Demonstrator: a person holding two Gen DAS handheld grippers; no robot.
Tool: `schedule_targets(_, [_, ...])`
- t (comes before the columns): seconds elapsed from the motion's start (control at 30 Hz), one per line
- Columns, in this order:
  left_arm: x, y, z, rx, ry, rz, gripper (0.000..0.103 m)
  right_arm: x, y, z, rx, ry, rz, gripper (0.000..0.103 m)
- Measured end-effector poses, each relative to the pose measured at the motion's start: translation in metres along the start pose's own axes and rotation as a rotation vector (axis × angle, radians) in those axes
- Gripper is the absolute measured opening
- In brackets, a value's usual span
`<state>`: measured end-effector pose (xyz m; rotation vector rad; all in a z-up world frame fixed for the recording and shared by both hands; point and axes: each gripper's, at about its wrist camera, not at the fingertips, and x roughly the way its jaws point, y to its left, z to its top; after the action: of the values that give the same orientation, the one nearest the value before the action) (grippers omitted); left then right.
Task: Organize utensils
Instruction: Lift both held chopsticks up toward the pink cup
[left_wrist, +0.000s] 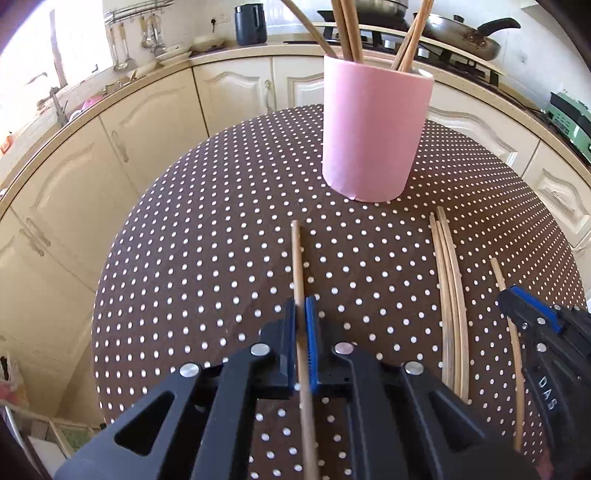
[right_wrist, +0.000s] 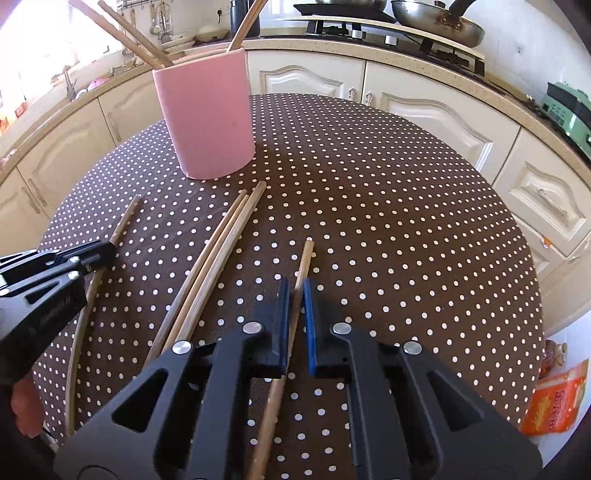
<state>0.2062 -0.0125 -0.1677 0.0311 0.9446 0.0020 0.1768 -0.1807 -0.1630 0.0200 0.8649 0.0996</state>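
A pink holder (left_wrist: 375, 129) with several wooden chopsticks in it stands at the far side of the dotted table; it also shows in the right wrist view (right_wrist: 207, 114). My left gripper (left_wrist: 301, 306) is shut on a single chopstick (left_wrist: 297, 258) lying on the cloth. My right gripper (right_wrist: 293, 291) is shut on another chopstick (right_wrist: 304, 262), low at the table. Three loose chopsticks (right_wrist: 218, 247) lie together between the two grippers, also seen in the left wrist view (left_wrist: 448, 280). The right gripper's fingers (left_wrist: 532, 314) show at the right of the left wrist view.
The round table has a brown cloth with white dots (right_wrist: 369, 206). Cream kitchen cabinets (right_wrist: 436, 110) curve behind it, with a pan (right_wrist: 436, 18) on the stove. An orange packet (right_wrist: 554, 402) lies on the floor at the right.
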Motion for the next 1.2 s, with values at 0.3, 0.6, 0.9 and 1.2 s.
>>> schedule_targets(0.3, [-0.019, 0.021, 0.011, -0.049, -0.076, -0.048, 0.006, -0.011, -0.017, 0.013, 0.071, -0.045, 0.086, 0.006])
schedule_targets(0.6, [-0.051, 0.023, 0.018, -0.084, -0.220, -0.092, 0.006, -0.049, -0.015, 0.028, 0.090, -0.173, 0.111, 0.006])
schedule_targets(0.9, [-0.082, 0.020, 0.026, -0.085, -0.325, -0.121, 0.006, -0.082, -0.017, 0.054, 0.086, -0.302, 0.114, 0.006])
schedule_targets(1.2, [-0.113, 0.012, 0.035, -0.068, -0.412, -0.145, 0.006, -0.110, -0.012, 0.072, 0.049, -0.405, 0.121, 0.006])
